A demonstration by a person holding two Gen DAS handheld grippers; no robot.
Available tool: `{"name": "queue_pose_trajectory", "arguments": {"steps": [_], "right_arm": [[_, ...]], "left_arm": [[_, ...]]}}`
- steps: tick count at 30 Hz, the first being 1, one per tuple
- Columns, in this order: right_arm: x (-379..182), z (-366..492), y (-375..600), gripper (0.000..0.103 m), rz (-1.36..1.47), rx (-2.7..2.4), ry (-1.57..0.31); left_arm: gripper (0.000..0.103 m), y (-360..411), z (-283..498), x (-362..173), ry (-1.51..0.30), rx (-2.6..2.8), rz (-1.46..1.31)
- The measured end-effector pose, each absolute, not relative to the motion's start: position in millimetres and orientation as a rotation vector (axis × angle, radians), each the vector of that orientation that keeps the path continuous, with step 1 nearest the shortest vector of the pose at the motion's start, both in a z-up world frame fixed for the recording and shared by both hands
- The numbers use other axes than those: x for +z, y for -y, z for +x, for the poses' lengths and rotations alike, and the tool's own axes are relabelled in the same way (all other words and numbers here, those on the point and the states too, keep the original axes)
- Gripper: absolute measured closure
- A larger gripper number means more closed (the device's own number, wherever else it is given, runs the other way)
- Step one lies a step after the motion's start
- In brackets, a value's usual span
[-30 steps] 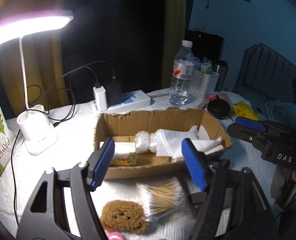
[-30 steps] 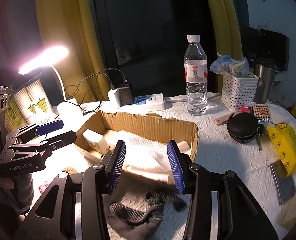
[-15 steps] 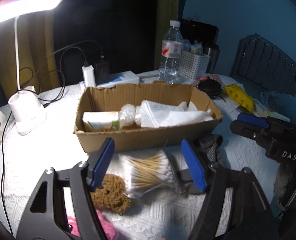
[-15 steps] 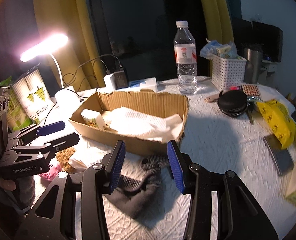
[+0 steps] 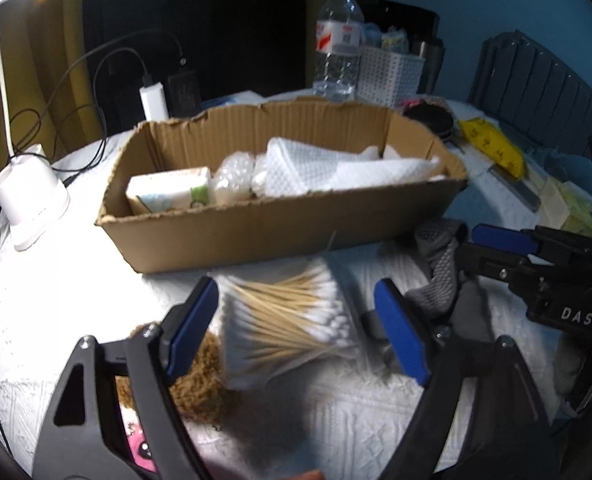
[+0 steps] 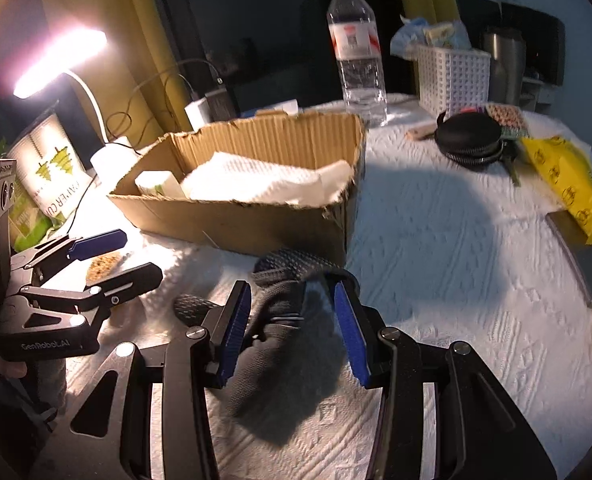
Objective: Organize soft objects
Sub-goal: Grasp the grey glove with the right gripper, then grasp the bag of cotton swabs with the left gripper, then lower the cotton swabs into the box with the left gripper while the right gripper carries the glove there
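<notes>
A cardboard box (image 5: 280,220) (image 6: 232,224) holds a white cloth (image 5: 327,168) (image 6: 248,180), bubble wrap (image 5: 232,178) and a small carton (image 5: 168,192). In front of it lie a bag of cotton swabs (image 5: 288,320), a brown sponge (image 5: 200,380) (image 6: 102,264) and a grey sock (image 6: 288,344) (image 5: 439,268). My left gripper (image 5: 296,328) is open, its jaws on either side of the swab bag. My right gripper (image 6: 292,328) is open, its jaws on either side of the sock.
A desk lamp (image 5: 28,200), chargers and cables (image 5: 168,92), a water bottle (image 6: 355,52), a white basket (image 6: 451,76), a black round case (image 6: 467,140), a yellow packet (image 6: 567,180) and a paper-cup sleeve (image 6: 48,184) stand around the box on the white cloth-covered table.
Both grippers have pulled back from the box and dropped toward the table. The left now straddles the swab bag, the right the sock. Both stayed open.
</notes>
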State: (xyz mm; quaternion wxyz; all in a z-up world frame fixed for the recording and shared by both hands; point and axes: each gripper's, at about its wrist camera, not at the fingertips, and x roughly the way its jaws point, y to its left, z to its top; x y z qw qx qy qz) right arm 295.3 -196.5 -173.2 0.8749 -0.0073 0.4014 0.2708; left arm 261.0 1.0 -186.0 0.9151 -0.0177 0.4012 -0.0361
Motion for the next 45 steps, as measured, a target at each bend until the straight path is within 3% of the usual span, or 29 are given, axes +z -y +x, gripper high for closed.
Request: {"name": "queue_pose_trajectory", "arguments": {"steps": [9,10,12,15,16,45], "right_arm": [[-193,305,189,0.057,-0.022,0.616,-0.904],[-192,305,188,0.059,-0.025,0.621,-0.903],[-191,303,188,0.074,-0.027,0.638,-0.897],[-188,299,187,0.079,-0.035,0.648,-0.886],[-187,298,187,0.079,-0.039,0.649,-0.882],[-90,270,216,0.08,-0.07,0.589,-0.647]], "left_arm": [[0.019,5,278,-212,-0.906,-0.048,0.008],[0.019,5,279,-212,-0.904,-0.051,0.008],[0.02,5,279,-212,-0.903,-0.06,0.005],[0.023,5,276,-210,-0.897,-0.075,-0.002],[0.028,6,274,-209,-0.895,-0.079,0.0],[0.029,1,230,-107,-0.647,-0.14,-0.059]]}}
